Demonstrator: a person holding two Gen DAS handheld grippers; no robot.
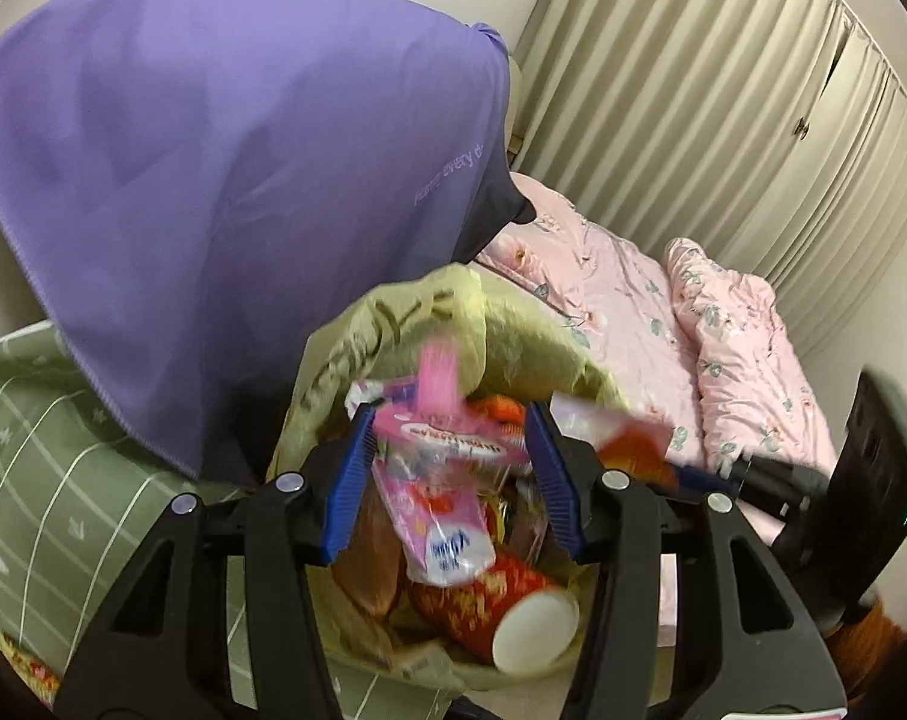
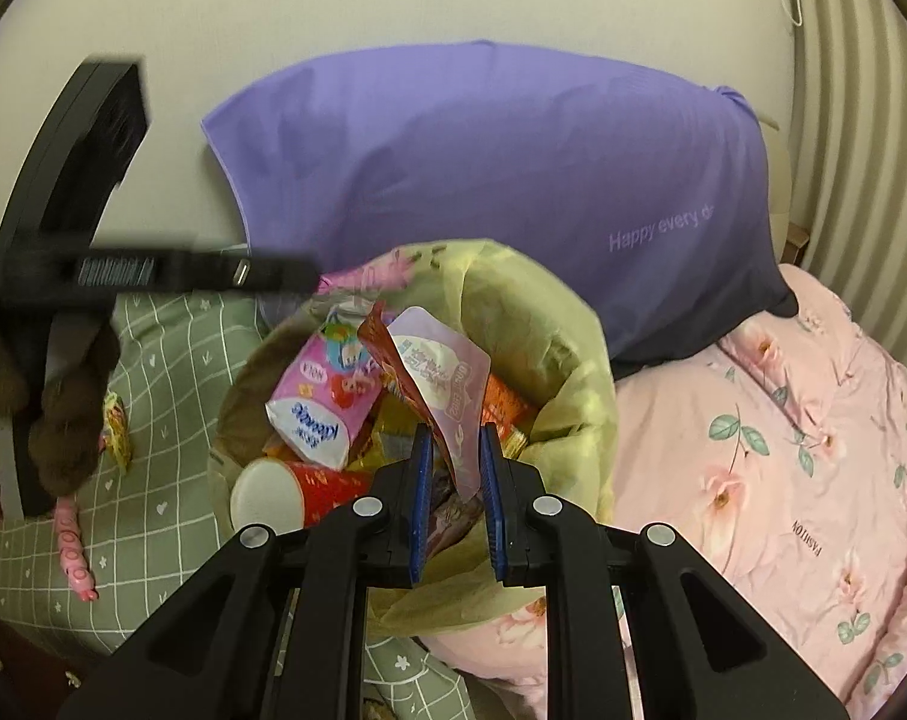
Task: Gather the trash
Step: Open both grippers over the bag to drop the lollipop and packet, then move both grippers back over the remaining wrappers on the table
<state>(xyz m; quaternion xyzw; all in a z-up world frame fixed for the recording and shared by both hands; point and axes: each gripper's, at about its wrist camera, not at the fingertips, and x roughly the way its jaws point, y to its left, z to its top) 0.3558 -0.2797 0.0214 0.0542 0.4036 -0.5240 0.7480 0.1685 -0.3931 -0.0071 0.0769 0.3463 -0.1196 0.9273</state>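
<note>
Our left gripper (image 1: 447,450) pinches a pink wrapper (image 1: 447,441) over the yellow bag (image 1: 513,324); our right gripper (image 2: 456,501) pinches a pale pouch (image 2: 438,384) above it; either could snag the 1 floppy rim and spill

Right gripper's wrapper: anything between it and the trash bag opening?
Nothing visible. The pale pink wrapper sits between the right gripper fingers, directly above the open yellow-green trash bag. Below it lies only trash already inside: a red cup and a tissue pack.
</note>
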